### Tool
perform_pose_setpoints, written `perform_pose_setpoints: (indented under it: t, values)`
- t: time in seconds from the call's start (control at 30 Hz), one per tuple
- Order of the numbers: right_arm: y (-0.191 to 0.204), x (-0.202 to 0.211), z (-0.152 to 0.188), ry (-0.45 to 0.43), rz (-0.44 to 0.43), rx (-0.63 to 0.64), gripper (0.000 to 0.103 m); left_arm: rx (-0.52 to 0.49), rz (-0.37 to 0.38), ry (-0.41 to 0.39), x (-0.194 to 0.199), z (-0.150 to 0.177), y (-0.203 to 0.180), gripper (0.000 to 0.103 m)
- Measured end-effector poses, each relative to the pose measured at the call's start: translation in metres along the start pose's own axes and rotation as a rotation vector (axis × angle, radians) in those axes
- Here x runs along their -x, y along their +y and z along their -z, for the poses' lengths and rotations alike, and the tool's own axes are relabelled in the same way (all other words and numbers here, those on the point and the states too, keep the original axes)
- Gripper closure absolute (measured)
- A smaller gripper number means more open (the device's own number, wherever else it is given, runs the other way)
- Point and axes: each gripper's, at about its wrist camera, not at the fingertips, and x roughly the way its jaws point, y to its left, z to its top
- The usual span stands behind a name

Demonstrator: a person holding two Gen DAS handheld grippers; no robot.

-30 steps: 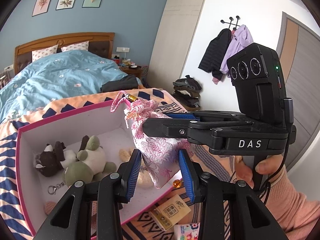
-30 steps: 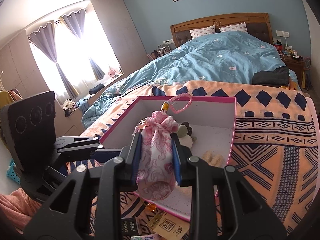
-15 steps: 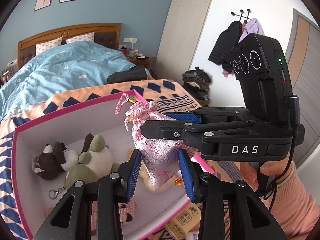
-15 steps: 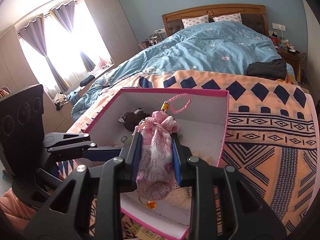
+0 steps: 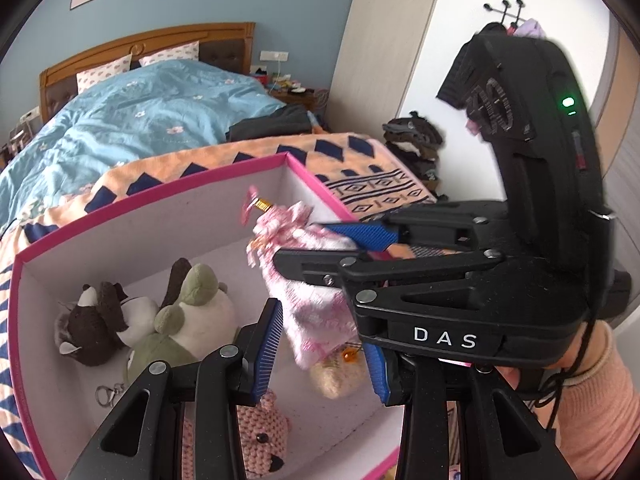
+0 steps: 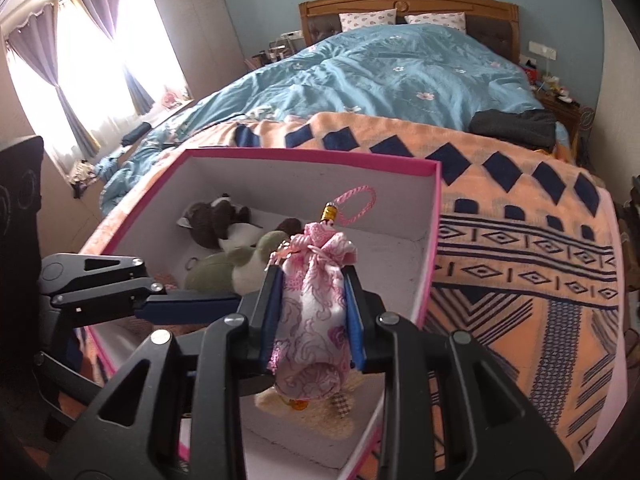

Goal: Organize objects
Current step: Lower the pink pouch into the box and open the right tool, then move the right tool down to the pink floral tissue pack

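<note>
A pink flowered drawstring pouch hangs upright over the open pink-rimmed box. My right gripper has its blue pads against the pouch's sides below the tied neck, and its jaws are opening. In the left wrist view it reaches in from the right. My left gripper is narrowly set, and the pouch's lower end fills the gap between its pads. In the box lie a brown plush, a green-and-white plush, a beige toy and a pink crocheted toy.
The box rests on an orange and navy patterned blanket at the foot of a bed with a blue duvet. A dark folded garment lies at the right. A hand in a pink sleeve holds the right gripper. Clothes are piled by the wall.
Both grippers have moved forward and down together with the pouch, which now hangs deeper over the box. The box fills more of both views; the packets by its front edge have left view.
</note>
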Motion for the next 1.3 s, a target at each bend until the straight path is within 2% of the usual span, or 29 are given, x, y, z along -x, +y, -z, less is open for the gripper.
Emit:
perform_pose_setpoints:
  t: [0.1, 0.27, 0.37, 0.57, 0.73, 0.83, 1.0, 1.23, 1.3]
  values:
    - [-0.002, -0.002, -0.001, 0.002, 0.063, 0.004, 0.068, 0.01, -0.006, 0.017, -0.006, 0.0, 0.002, 0.065]
    - [-0.006, 0.002, 0.002, -0.002, 0.098, -0.008, 0.065, 0.009, -0.023, 0.012, -0.006, 0.006, 0.003, 0.065]
    - [-0.005, 0.013, 0.007, -0.029, 0.083, -0.013, 0.065, -0.001, -0.031, -0.024, 0.003, 0.012, 0.002, 0.064]
    - [0.003, 0.052, 0.026, -0.111, 0.01, -0.02, 0.062, -0.06, -0.06, -0.158, 0.047, 0.031, -0.012, 0.045]
    - [0.013, 0.094, 0.053, -0.172, -0.06, -0.01, 0.056, -0.115, -0.042, -0.254, 0.089, 0.058, -0.028, 0.034]
    - [0.021, 0.111, 0.073, -0.181, -0.089, 0.006, 0.053, -0.152, -0.04, -0.279, 0.106, 0.079, -0.041, 0.032]
    - [0.034, 0.115, 0.114, -0.13, -0.121, 0.03, 0.051, -0.19, -0.033, -0.258, 0.11, 0.11, -0.057, 0.032]
    - [0.041, 0.09, 0.173, -0.005, -0.137, -0.012, 0.051, -0.187, 0.0, -0.127, 0.083, 0.157, -0.067, 0.032]
    - [0.037, 0.085, 0.185, 0.018, -0.152, -0.039, 0.051, -0.202, -0.044, -0.088, 0.072, 0.17, -0.069, 0.032]
